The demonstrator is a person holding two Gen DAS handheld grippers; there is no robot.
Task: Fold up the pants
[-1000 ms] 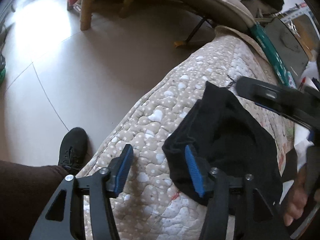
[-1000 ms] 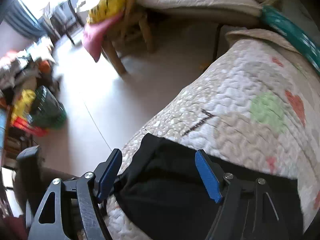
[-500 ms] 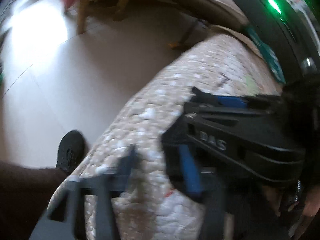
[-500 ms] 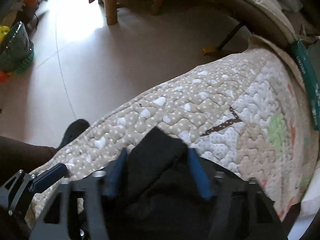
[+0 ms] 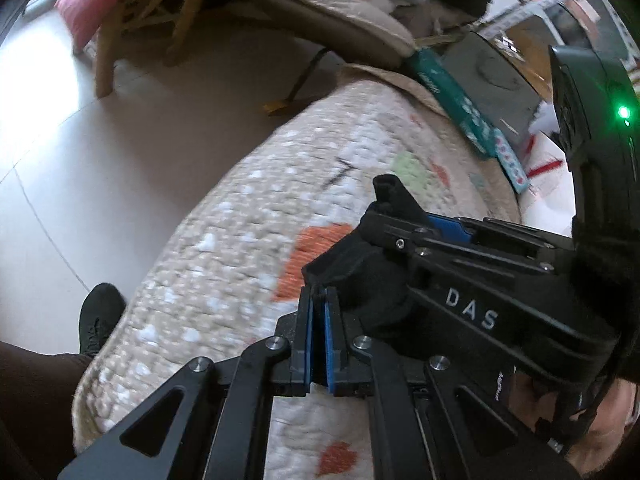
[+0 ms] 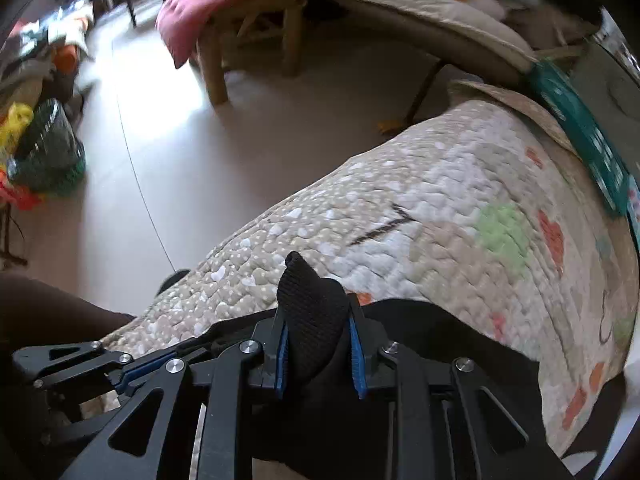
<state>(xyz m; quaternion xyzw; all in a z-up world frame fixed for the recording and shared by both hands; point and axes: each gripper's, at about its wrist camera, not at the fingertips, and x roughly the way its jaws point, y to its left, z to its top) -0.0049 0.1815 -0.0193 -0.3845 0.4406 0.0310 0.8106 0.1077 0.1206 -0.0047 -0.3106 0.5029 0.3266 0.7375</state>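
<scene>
The black pants (image 6: 316, 320) lie bunched on a quilted beige cover (image 6: 440, 208). My right gripper (image 6: 318, 344) is shut on a thick fold of the pants, which sticks up between its blue pads. In the left wrist view my left gripper (image 5: 319, 312) is shut, its blue pads pinching an edge of the pants (image 5: 352, 264). The right gripper (image 5: 460, 272) crosses just to the right of it, over the same bundle. Most of the pants is hidden under the two grippers.
The quilted cover (image 5: 248, 240) drops off at its left edge to a pale tiled floor (image 6: 168, 152). A wooden chair with a pink cushion (image 6: 192, 20) stands behind. My black shoe (image 5: 98, 316) is beside the cover. A teal box (image 5: 460, 108) lies at the far right.
Both grippers were open a second ago and have closed on the pants. The right gripper has swung in close beside the left one.
</scene>
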